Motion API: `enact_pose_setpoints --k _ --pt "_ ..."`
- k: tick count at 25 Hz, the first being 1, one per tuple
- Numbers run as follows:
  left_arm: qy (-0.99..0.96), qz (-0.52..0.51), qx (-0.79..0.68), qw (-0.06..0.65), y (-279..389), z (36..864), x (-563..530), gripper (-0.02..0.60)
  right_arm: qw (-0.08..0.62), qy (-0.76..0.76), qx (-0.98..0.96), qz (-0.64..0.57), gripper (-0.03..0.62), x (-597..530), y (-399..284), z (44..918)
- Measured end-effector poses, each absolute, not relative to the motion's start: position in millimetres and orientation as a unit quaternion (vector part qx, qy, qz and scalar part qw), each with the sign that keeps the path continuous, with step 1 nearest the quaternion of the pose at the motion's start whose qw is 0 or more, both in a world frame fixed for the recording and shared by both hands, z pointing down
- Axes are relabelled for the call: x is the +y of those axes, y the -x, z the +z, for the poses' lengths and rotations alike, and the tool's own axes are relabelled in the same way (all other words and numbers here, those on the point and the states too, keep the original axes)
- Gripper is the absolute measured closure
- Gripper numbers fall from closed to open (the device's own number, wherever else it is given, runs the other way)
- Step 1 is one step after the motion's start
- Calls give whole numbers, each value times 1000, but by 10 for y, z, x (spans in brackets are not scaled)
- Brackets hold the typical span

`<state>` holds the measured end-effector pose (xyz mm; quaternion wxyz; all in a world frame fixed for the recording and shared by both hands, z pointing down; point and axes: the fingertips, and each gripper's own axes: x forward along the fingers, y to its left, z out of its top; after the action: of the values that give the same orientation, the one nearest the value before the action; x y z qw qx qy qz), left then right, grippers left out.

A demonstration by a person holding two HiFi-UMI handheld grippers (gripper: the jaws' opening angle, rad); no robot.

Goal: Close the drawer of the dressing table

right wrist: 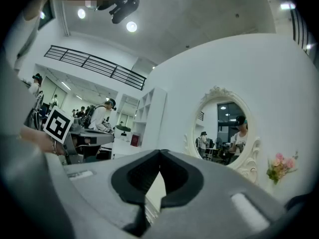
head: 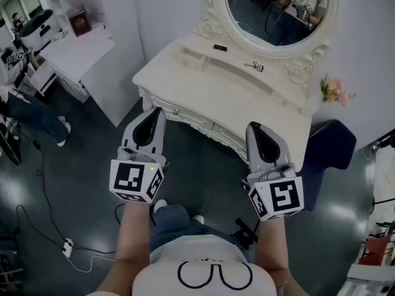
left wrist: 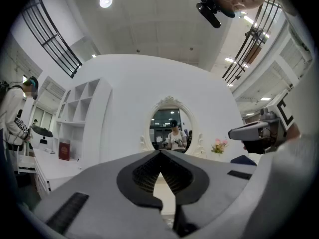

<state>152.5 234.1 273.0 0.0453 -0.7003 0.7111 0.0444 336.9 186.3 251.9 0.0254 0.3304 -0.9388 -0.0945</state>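
Drawer (head: 189,57) first: the small one at the back left of the dressing table (head: 203,94) looks drawn out a little toward me, though I cannot be sure from my head view. A long front drawer (head: 185,117) with a round knob (head: 176,111) sits under the carved front edge and looks flush. On the top lie a small black tool (head: 253,66) and a dark flat item (head: 220,47), both in front of the oval mirror (head: 278,11), which reflects a person in a white top. Pink flowers (head: 333,90) stand at the table's right end, and a dark blue seat (head: 330,153) is just beside that end.

My left gripper (head: 153,113) is clenched, its tips meeting with nothing between them. It points toward the table's left front corner, and in its own view the table stands well ahead. My right gripper (head: 253,129) is clenched too and empty, aimed at the front edge further right. The two grippers are side by side, apart from each other.

Off to the left a white desk (head: 80,54) carries a red book (head: 80,22). A person (head: 21,103) stands near the desk, and a cable (head: 37,221) trails across the dark floor (head: 92,184).
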Motion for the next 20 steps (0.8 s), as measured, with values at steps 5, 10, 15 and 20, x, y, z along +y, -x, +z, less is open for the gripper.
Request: enact_pose_setpoints --k 5,10,15,20 --pt "695 38 716 50 -1671 2714 2377 584 22 -321 -942 -93 592 1877 -3493 2553" --pt "692 36 719 54 -1682 2736 2301 584 22 -314 -945 -91 592 1779 -3466 2607" --pt "695 38 717 44 -1550 2834 2086 584 15 -327 -942 -79 592 1571 -3398 2659" --pt "700 37 712 37 -1215 2929 1764 583 24 -334 -940 -66 592 1280 -3098 2766"
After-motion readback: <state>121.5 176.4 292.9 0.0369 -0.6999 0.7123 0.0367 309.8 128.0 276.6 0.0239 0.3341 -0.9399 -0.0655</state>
